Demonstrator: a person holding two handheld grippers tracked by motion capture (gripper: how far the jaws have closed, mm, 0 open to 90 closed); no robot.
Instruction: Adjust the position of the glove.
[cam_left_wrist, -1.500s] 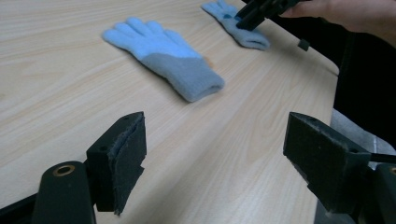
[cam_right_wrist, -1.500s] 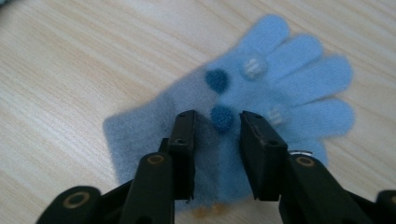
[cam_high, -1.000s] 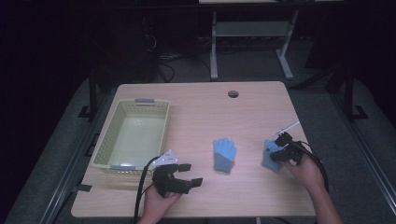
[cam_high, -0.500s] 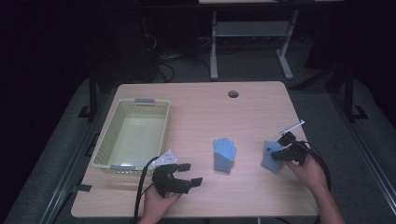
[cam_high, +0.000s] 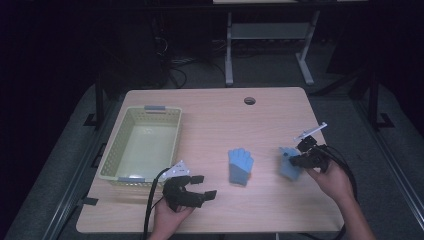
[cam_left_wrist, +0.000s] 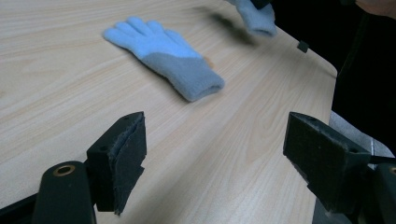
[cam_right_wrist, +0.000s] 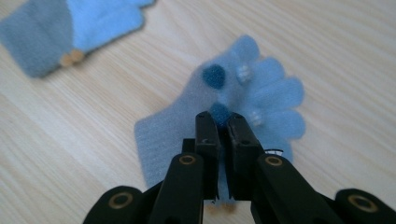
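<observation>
Two light blue knit gloves are on the wooden table (cam_high: 220, 120). One glove (cam_high: 240, 166) (cam_left_wrist: 163, 53) (cam_right_wrist: 70, 28) lies flat near the middle. My right gripper (cam_high: 295, 161) (cam_right_wrist: 223, 122) is shut on the other glove (cam_high: 288, 163) (cam_right_wrist: 247, 107) and has it pinched by its palm, lifted a little off the table at the right. That glove (cam_left_wrist: 254, 16) hangs at the top edge of the left gripper view. My left gripper (cam_high: 202, 187) (cam_left_wrist: 215, 144) rests open near the front edge, nothing between its jaws, aimed toward the flat glove.
A pale yellow-green plastic basket (cam_high: 112, 165) stands on the left of the table, nothing in it. A round cable hole (cam_high: 249, 101) sits near the far edge. Dark floor and a metal stand lie beyond the table.
My right gripper has risen with the glove pinched in it, so the glove now hangs off the table. The left gripper and the flat glove have stayed still.
</observation>
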